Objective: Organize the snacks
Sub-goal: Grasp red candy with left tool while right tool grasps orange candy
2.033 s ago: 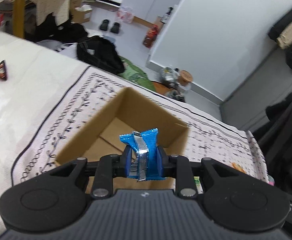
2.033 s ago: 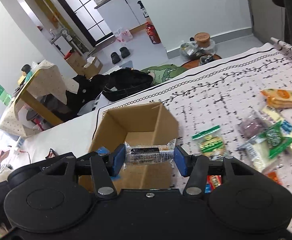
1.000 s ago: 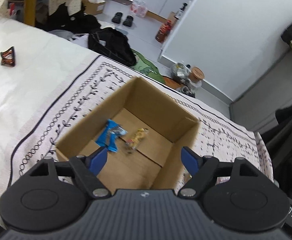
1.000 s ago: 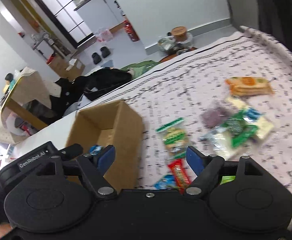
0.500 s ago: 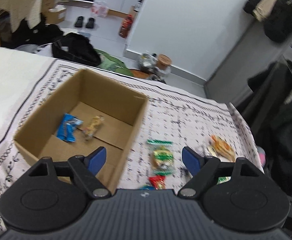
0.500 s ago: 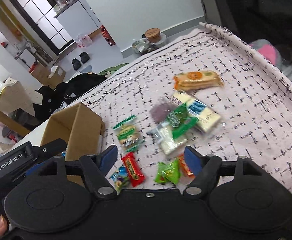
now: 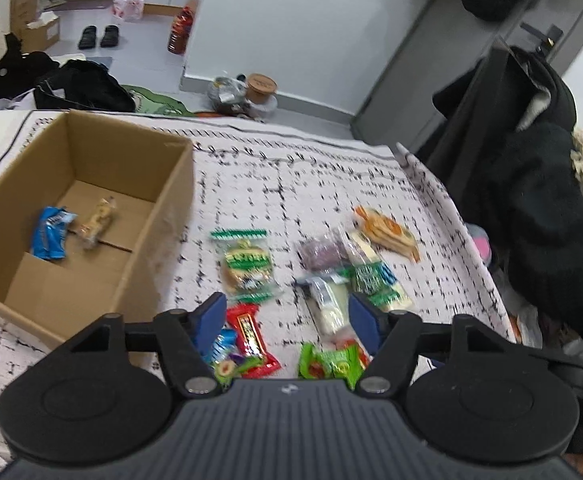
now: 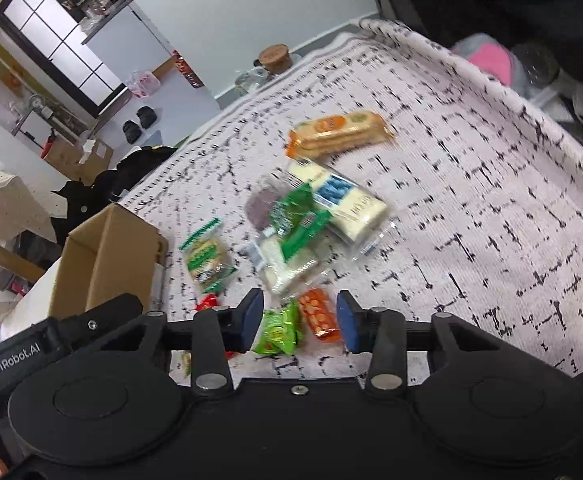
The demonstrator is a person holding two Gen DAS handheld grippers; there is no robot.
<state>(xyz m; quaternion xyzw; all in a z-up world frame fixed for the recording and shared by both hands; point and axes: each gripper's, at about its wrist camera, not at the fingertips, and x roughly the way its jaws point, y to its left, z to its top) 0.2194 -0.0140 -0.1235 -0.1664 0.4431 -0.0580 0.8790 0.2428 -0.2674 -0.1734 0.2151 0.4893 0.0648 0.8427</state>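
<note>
- Two claws in view, both released and carrying nothing: left claw [image 7: 287, 322] with its blue pads spread wide, right claw [image 8: 298, 321] with a narrower gap.
- Left claw hangs over the near edge of the snack pile, right of the cardboard box [image 7: 173, 216]. Between its pads: a red bar [image 7: 251, 340], a bright green packet [image 7: 331, 364] and a white packet [image 7: 325, 302]; none touched.
- Right claw frames the same green packet [image 8: 279, 332] and an orange packet [image 8: 319, 314] lying side by side just ahead of its pads; contact not seen.
- Further right of the box, loose on the patterned cloth [image 7: 291, 184]: a green-striped biscuit pack [image 7: 247, 264] nearest the box wall, then a purple pack [image 7: 319, 250] and a green-and-white pack [image 7: 375, 276] overlapping, and an orange cracker pack [image 7: 387, 232] farthest out.
- Inside the box, on its floor: a blue wrapper [image 7: 49, 238] and a tan bar [image 7: 97, 226], close beside each other near the left wall.
- Box stands upright, open at the top, on the cloth; its right wall is near the biscuit pack, not touching.
- Motion blur softens the pile in both views; label text unreadable.
</note>
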